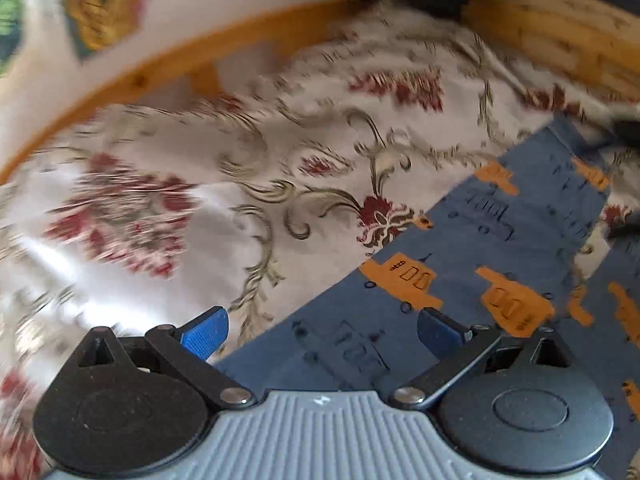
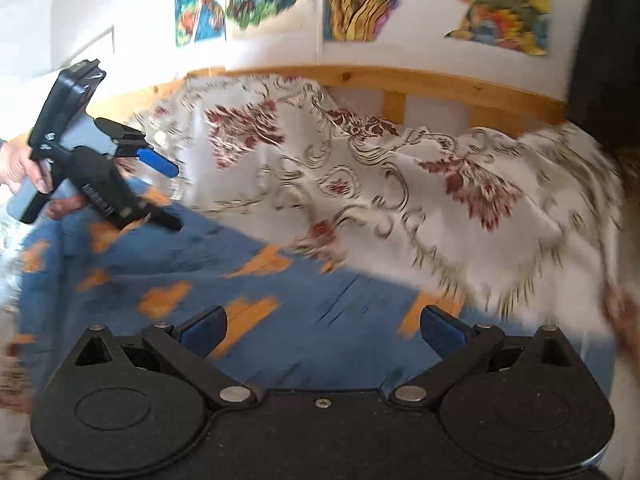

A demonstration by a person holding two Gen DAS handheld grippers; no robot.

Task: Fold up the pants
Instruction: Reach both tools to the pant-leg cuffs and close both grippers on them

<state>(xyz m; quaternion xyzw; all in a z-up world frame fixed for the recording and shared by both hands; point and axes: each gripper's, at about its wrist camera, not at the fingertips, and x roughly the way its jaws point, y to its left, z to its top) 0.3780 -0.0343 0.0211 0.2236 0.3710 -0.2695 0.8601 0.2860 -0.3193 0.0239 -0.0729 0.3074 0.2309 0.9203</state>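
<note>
light: bright daylight, soft shadows | glare: bedspread [image 1: 132, 280] sheen, left | blur: heavy motion smear | edges: fisheye bending, dark corners

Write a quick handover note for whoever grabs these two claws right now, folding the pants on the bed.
Left claw: open, holding nothing, hovering over the edge of the blue pants.
Right claw: open, empty, above the pants nearer their middle.
The pants, blue with orange vehicle prints, lie spread on the floral bedspread, by the wooden bed frame. The view is motion-blurred, so I cannot tell whether a first fold is already in.
Done: nothing that can be confirmed.
Left: grip an edge with each claw, fold the pants over, then smooth them flat.
</note>
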